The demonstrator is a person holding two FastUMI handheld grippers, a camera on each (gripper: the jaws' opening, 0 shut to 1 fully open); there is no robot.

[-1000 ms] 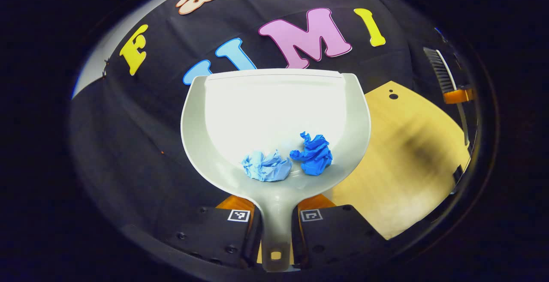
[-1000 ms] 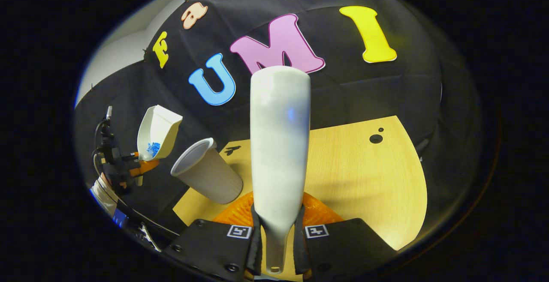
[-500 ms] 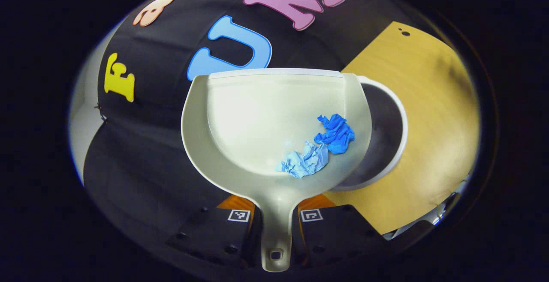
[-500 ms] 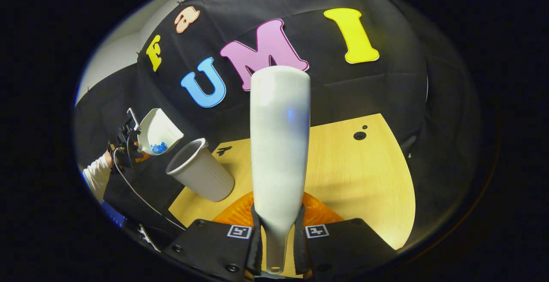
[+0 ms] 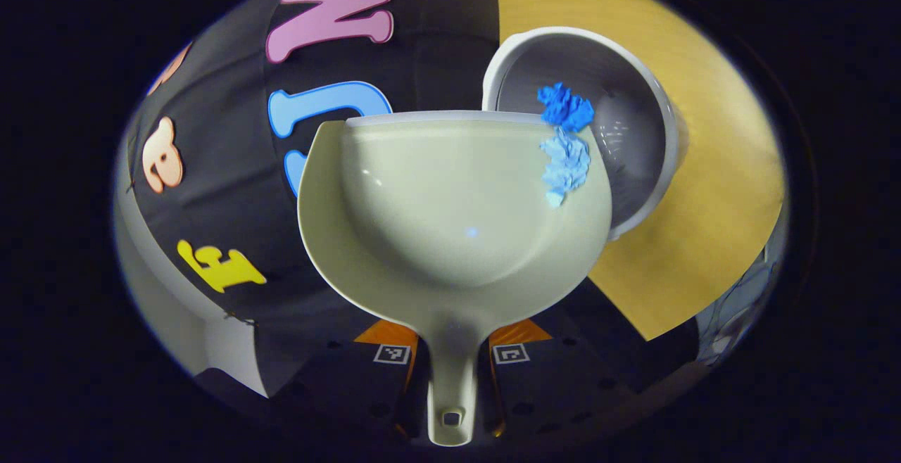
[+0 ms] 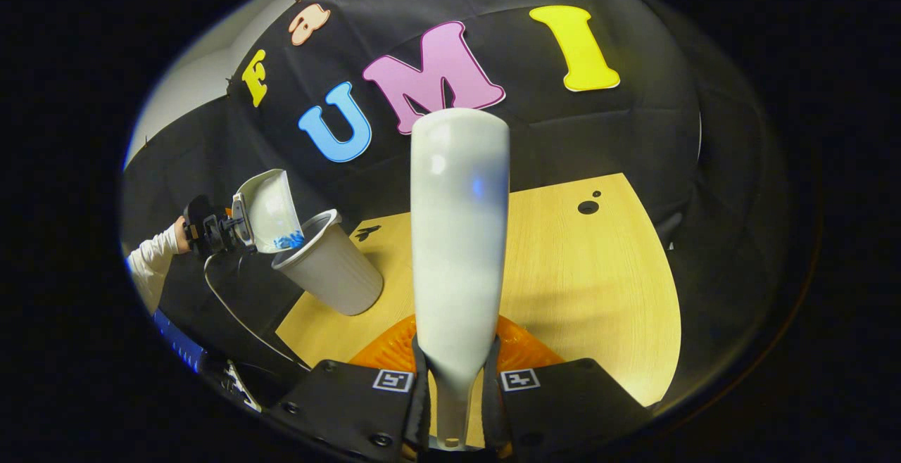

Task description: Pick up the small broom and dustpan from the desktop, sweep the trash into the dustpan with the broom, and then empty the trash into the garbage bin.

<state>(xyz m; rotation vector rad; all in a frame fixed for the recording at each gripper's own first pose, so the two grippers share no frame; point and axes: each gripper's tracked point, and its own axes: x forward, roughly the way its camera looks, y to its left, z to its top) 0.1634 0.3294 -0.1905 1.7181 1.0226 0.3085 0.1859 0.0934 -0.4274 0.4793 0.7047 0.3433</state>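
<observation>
Left gripper view: the dustpan [image 5: 450,210] was seen from behind its handle, tipped over the open mouth of the garbage bin [image 5: 654,146].
Left gripper [image 5: 450,371]: both fingers were pressed on the dustpan's handle, closed to the handle's width.
Trash: a dark blue paper wad [image 5: 565,106] was caught at the dustpan's front lip, overlapping the bin's opening; a light blue paper wad [image 5: 565,165] was seen just behind it, against the pan's side wall.
Garbage bin: a pale cup-shaped container was stood on the wooden desktop [image 5: 718,188]; its interior was seen beyond the pan's lip.
Right gripper view: the broom [image 6: 459,238] was seen upright and end-on from its handle, its pale back turned to the camera and its bristles hidden.
Right gripper [image 6: 456,392]: both fingers were clamped on the narrow neck of the broom's handle, with no gap left on either side.
Distant group: well apart to one side, the left gripper [image 6: 211,227], held by a hand with a white sleeve [image 6: 151,266], was seen tilting the dustpan [image 6: 271,210] over the rim of the garbage bin [image 6: 331,266], a blue patch of trash [image 6: 288,240] lying at the pan's lowered edge.
Desktop [image 6: 598,287]: a light wooden surface was shown in front of the black booth cloth.
</observation>
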